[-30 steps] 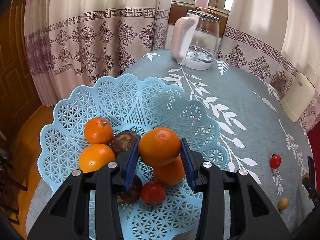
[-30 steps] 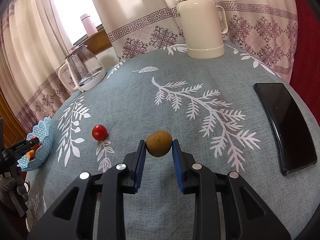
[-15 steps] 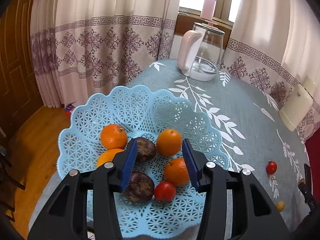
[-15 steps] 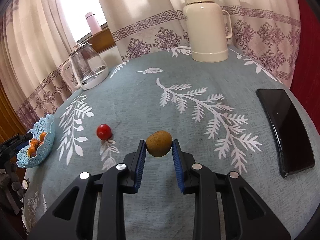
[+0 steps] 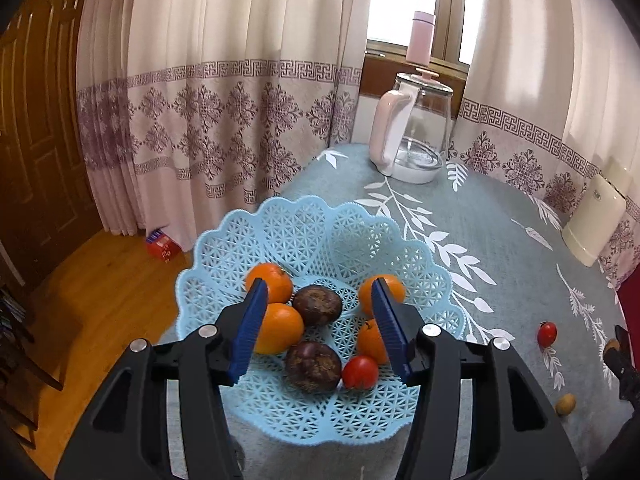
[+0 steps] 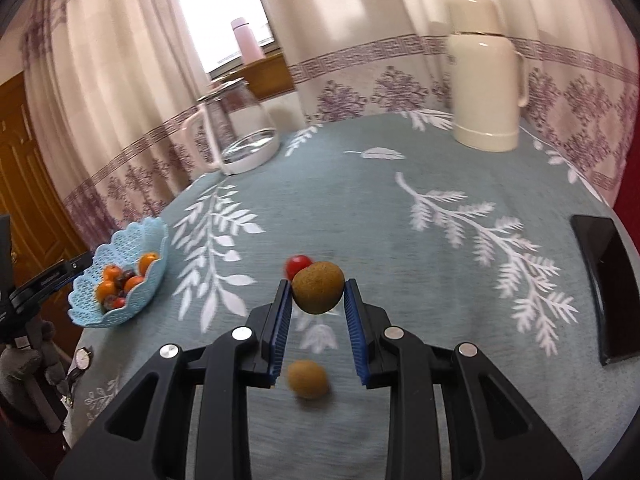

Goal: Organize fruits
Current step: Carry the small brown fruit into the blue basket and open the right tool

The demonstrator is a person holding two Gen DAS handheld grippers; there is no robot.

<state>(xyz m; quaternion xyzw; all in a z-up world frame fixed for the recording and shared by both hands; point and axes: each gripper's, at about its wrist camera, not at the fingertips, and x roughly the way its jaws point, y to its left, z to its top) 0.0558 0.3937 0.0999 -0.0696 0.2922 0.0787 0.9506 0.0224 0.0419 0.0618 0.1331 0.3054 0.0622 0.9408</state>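
A light-blue lattice basket (image 5: 304, 216) holds several oranges (image 5: 280, 328), two dark passion fruits (image 5: 317, 306) and a red tomato (image 5: 360, 372). My left gripper (image 5: 318, 320) hangs open above the fruit with nothing between its fingers. My right gripper (image 6: 318, 286) is shut on a brown kiwi (image 6: 318, 290), held clear of the table. A second kiwi (image 6: 308, 378) lies on the cloth below it. A small red tomato (image 6: 298, 266) sits just behind the held kiwi. In the right wrist view the basket (image 6: 120, 280) stands far left at the table edge.
A glass kettle (image 6: 240, 132) and a cream thermos (image 6: 486, 96) stand at the back of the round table. A black phone (image 6: 604, 288) lies at the right edge. A pink bottle (image 5: 420, 36) stands on the windowsill. The basket sits close to the table's edge, above wooden floor.
My left gripper let an orange go into the basket, opened wider and drew back upward. My right gripper rose with the kiwi and swung left, which brought a second kiwi into view beneath it.
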